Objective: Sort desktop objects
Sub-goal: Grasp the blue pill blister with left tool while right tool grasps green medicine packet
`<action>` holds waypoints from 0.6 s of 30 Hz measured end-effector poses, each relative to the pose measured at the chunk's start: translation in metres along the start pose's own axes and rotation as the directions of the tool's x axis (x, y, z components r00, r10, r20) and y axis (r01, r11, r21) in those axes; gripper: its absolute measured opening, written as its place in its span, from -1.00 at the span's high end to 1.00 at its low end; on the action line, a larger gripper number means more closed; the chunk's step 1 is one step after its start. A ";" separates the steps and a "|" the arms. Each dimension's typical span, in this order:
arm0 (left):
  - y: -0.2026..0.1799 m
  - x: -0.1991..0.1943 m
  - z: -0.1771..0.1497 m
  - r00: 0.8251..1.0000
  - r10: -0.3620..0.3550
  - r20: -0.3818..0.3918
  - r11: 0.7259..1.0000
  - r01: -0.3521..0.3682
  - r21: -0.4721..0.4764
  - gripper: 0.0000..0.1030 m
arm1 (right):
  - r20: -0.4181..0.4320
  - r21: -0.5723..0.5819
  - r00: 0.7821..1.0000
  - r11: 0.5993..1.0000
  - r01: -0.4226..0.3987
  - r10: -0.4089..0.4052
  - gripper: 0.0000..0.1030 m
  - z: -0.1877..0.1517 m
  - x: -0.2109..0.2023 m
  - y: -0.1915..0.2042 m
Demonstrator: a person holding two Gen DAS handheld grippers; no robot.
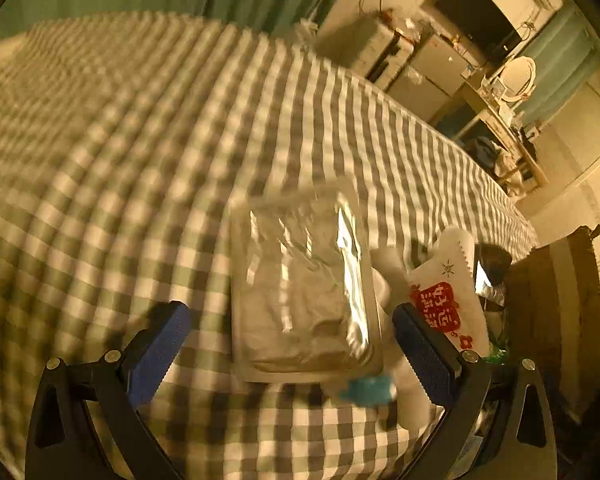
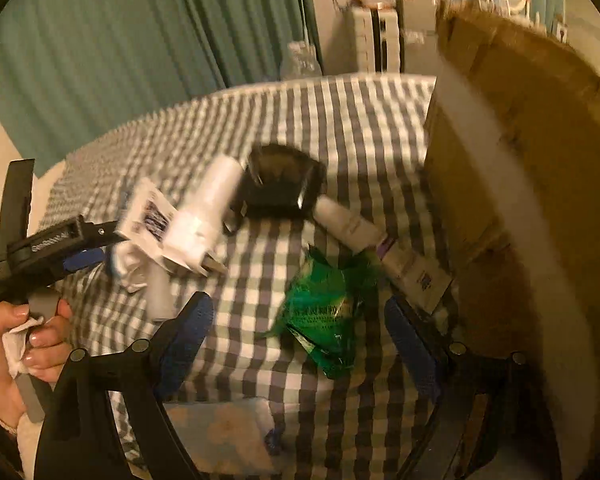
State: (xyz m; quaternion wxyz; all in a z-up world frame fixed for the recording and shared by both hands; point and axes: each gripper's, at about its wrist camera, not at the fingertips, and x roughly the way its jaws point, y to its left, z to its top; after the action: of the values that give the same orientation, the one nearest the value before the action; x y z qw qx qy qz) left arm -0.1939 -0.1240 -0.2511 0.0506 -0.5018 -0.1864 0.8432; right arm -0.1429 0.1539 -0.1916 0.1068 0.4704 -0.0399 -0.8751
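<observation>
Both frames are motion-blurred. The left gripper (image 1: 292,356) is seen with its blue-padded fingers (image 1: 160,344) spread wide, nothing clamped; a silvery foil packet (image 1: 304,288) lies on the checked tablecloth (image 1: 120,160) in the gap between them, contact with the pads not discernible. Just right of the packet, a white pouch with red print (image 1: 444,300) is noted.

The right gripper (image 2: 296,344) is likewise held with fingers apart, empty, above a crumpled green wrapper (image 2: 324,312). Farther off, a white bottle (image 2: 208,216), a black box (image 2: 284,188) and a white tube (image 2: 348,224) are clustered. A cardboard box (image 2: 520,200) stands at right. The left hand (image 2: 24,344) is seen on its handle.
</observation>
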 end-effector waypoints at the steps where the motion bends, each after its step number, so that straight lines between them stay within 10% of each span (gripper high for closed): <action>1: -0.001 0.001 -0.001 1.000 0.020 0.009 1.000 -0.020 0.018 -1.00 | -0.016 0.007 1.000 1.000 0.002 -0.002 -0.54 0.000 0.003 -0.001; 18: 0.007 -0.011 -0.001 0.997 0.027 0.069 1.000 -0.028 0.010 -0.47 | -0.065 0.026 0.996 0.998 -0.052 0.053 0.08 -0.009 0.009 -0.005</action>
State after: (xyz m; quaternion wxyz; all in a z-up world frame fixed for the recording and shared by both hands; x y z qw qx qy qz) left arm -0.1868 -0.1331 -0.2449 0.0352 -0.4749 -0.1765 0.8614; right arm -0.1409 0.1573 -0.2054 0.1252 0.4988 -0.0592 -0.8556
